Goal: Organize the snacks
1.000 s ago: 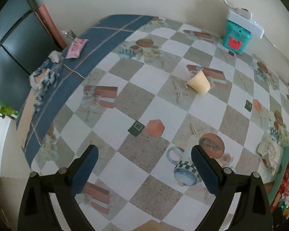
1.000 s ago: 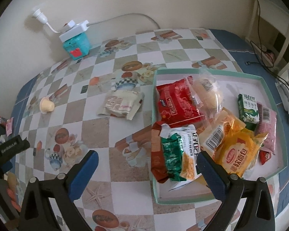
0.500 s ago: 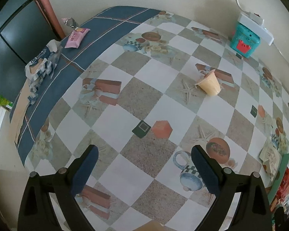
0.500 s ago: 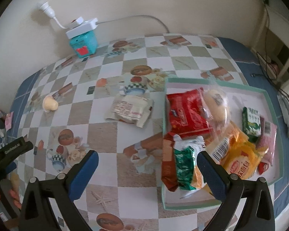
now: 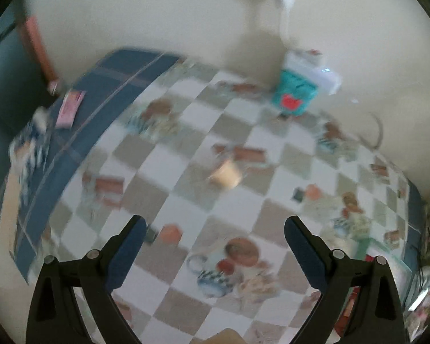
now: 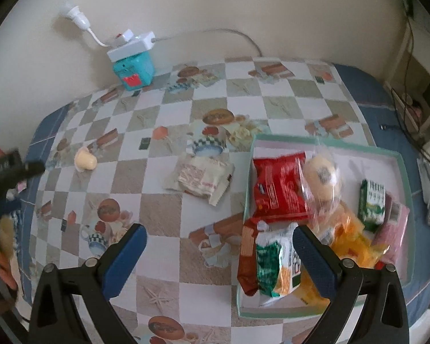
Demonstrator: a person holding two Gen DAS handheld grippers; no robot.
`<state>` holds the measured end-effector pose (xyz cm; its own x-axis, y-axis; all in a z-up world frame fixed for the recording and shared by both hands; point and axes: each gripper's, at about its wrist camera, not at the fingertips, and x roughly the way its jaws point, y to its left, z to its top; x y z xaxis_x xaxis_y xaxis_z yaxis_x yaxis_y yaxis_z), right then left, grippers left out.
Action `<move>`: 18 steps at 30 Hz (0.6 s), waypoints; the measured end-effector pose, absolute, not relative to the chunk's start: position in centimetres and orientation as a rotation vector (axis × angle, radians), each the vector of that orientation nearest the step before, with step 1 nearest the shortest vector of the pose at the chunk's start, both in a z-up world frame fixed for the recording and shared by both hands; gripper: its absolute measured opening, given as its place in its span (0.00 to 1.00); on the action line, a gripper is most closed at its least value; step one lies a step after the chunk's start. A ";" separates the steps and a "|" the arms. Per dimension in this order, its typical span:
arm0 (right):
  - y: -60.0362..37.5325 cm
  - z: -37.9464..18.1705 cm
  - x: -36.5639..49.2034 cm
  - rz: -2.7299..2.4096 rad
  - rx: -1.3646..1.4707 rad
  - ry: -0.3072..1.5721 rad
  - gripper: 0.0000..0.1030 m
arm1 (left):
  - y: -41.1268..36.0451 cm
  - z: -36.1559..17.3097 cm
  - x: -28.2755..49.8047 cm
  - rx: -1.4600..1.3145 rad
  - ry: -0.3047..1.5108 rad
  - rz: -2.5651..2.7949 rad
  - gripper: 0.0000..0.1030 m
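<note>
A green-rimmed tray [image 6: 324,140] at the table's right holds several snack packets: red [image 6: 278,186], green-white [image 6: 272,261], yellow [image 6: 352,240] and pink [image 6: 392,226]. A pale wrapped snack [image 6: 200,179] lies on the checkered cloth left of the tray. A small cream jelly cup [image 6: 84,159] lies on its side further left; it shows blurred in the left wrist view [image 5: 226,173]. My right gripper [image 6: 219,253] is open and empty above the cloth. My left gripper [image 5: 215,246] is open and empty, and shows at the right view's left edge [image 6: 11,166].
A teal box with a white power strip on top [image 6: 133,66] stands by the back wall. A pink packet [image 5: 70,109] and a crumpled blue-white bag [image 5: 28,149] lie on the blue border at the table's left end. A shelf with cables [image 6: 415,86] stands to the right.
The left view has swung right and is now blurred; the jelly cup sits nearer its centre. The right gripper has drifted left, so the tray sits further right in its view.
</note>
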<state>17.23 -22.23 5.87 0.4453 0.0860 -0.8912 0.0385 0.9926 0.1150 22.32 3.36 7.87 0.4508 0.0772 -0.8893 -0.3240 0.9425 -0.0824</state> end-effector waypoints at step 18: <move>-20.5 6.4 24.9 0.198 -0.079 1.172 1.00 | 5.5 13.0 32.7 0.015 1.067 0.184 0.94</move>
